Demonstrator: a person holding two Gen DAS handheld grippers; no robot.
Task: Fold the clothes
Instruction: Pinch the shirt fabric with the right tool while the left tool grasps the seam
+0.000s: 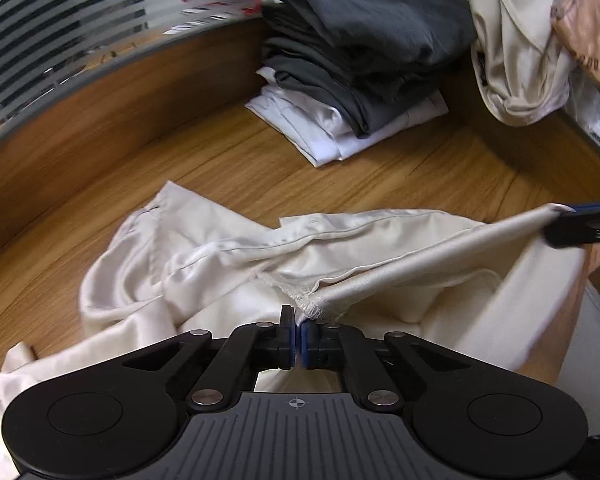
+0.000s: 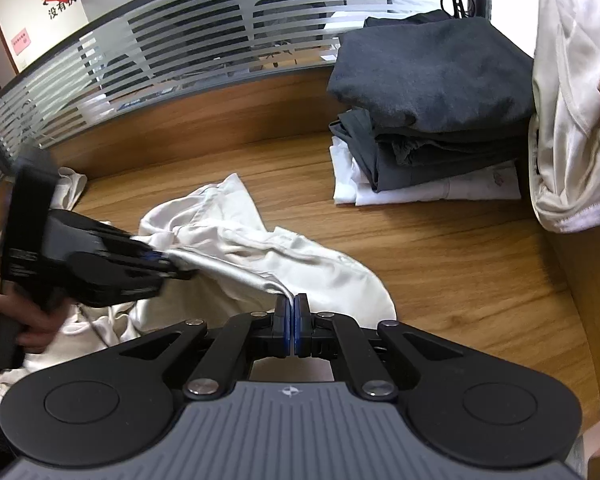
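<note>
Left gripper point(image 1: 299, 322) closed, blue pads pinching a frayed hem corner of the cream garment point(image 1: 204, 256); seen from the right wrist view the same gripper point(image 2: 180, 268) enters from the left, held in a hand point(image 2: 16, 312), blurred; garment point(image 2: 260, 248) lies crumpled on the wooden table point(image 1: 240, 160), its bulk toward the left, one edge lifted and stretched as a taut band between the two grippers; right gripper point(image 2: 292, 304) closed on the other end of that band, cloth nipped between its fingers; in the left wrist view the right gripper point(image 1: 580, 220) shows at the far right edge, blurred, with the cloth corner in it; behind, toward the right, a folded stack point(image 2: 424, 120): dark grey pieces on top, white ones at the bottom, resting on the table point(image 2: 460, 260), well apart from the garment; just right of the stack, a loose cream pile point(image 2: 572, 120), partly cut off by the frame; frosted striped partition point(image 2: 180, 48) runs along the far table edge.
</note>
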